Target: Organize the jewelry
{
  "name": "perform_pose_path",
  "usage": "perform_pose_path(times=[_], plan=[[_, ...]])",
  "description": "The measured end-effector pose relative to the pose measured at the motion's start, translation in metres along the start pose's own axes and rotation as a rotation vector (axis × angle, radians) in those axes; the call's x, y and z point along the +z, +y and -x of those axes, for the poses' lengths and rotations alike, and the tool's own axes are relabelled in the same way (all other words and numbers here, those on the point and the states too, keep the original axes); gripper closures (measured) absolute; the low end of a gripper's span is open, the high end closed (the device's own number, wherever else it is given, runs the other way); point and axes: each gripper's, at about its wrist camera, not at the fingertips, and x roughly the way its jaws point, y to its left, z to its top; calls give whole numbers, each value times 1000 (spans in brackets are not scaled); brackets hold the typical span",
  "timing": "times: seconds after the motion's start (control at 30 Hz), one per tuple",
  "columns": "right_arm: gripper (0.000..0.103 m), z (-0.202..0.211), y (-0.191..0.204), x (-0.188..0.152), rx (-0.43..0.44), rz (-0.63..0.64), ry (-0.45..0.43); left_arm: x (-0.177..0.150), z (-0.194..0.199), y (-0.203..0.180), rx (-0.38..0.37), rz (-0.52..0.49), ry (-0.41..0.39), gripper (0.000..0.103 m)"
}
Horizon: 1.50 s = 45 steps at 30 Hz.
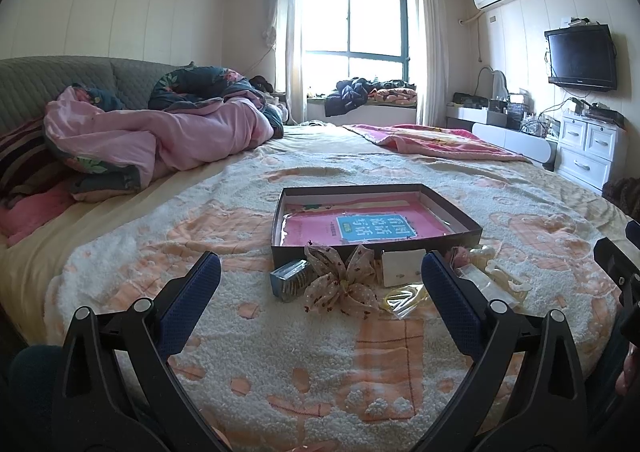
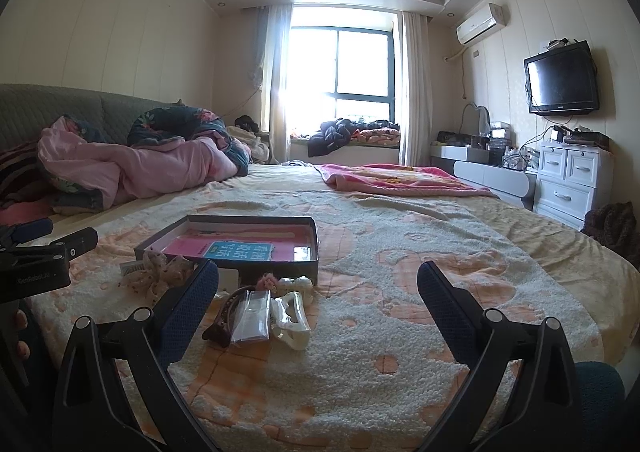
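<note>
A dark shallow box [image 1: 452, 208] [image 2: 312, 248] with a pink booklet [image 1: 360, 228] inside lies on the bed. In front of it lie a dotted fabric bow [image 1: 340, 284] [image 2: 160, 268], a small blue-grey packet [image 1: 290, 278], a white card [image 1: 402, 266], a yellow item in a clear bag [image 1: 402, 298], white hair clips [image 1: 500, 276] [image 2: 292, 316], a dark clip [image 2: 220, 316] and a clear packet [image 2: 252, 316]. My left gripper [image 1: 320, 276] is open and empty, just short of the bow. My right gripper [image 2: 318, 284] is open and empty, with the clips near its left finger.
The bed's fluffy cream and orange blanket [image 1: 300, 372] [image 2: 400, 292] lies under everything. A pink quilt heap [image 1: 152, 132] lies at the far left, a pink blanket [image 2: 400, 176] at the far right. White drawers [image 2: 568, 180] and a wall TV [image 2: 560, 78] stand right.
</note>
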Motion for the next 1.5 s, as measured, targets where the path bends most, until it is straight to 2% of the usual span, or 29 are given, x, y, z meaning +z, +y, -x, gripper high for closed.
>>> perform_pose_path(times=[0.97, 1.37, 1.5], plan=[[6, 6, 3, 4, 13, 3, -1, 3, 3, -1, 1, -7, -19, 11], [6, 4, 10, 1, 77, 32, 28, -1, -3, 2, -2, 18, 7, 11], [6, 1, 16, 2, 112, 48, 43, 0, -6, 10, 8, 54, 26, 11]])
